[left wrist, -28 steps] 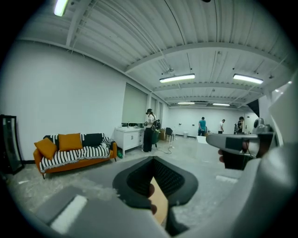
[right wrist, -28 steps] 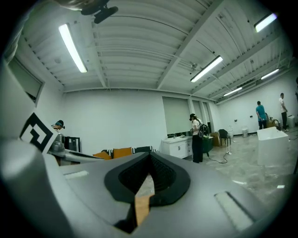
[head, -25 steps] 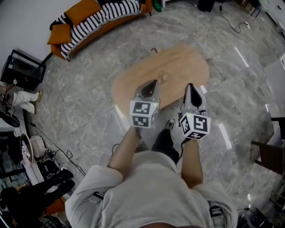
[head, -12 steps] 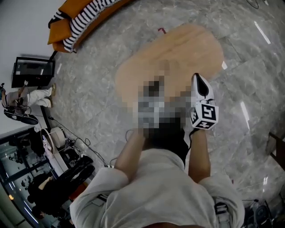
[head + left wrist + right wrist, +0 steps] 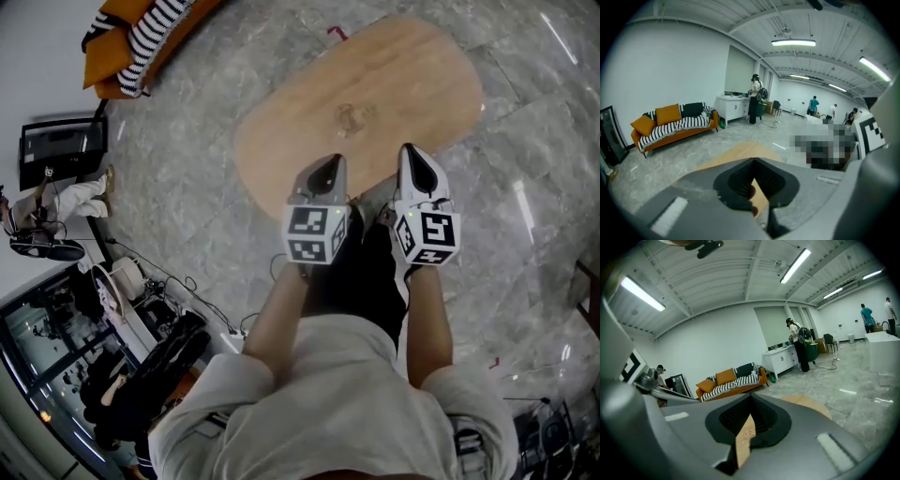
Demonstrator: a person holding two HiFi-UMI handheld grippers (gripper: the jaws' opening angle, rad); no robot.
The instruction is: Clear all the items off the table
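Head view, left gripper [image 5: 329,163], right gripper [image 5: 411,152] parallel

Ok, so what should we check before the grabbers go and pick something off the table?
1. Something left to pick up: ok. A small clear thing lies near the middle of the table; what it is, cannot tell.
2. Left gripper empty: ok, nothing is between its jaws.
3. Right gripper empty: ok, nothing is between its jaws.
4. Jaws open wide enough to grab: not ok. Both pairs are shut, with only a thin slit between them.
5. Grippers above the small clear thing: not ok. Both hang over the table's near edge, apart from it.
6. A place to put things: cannot tell, no box or bin is in view.
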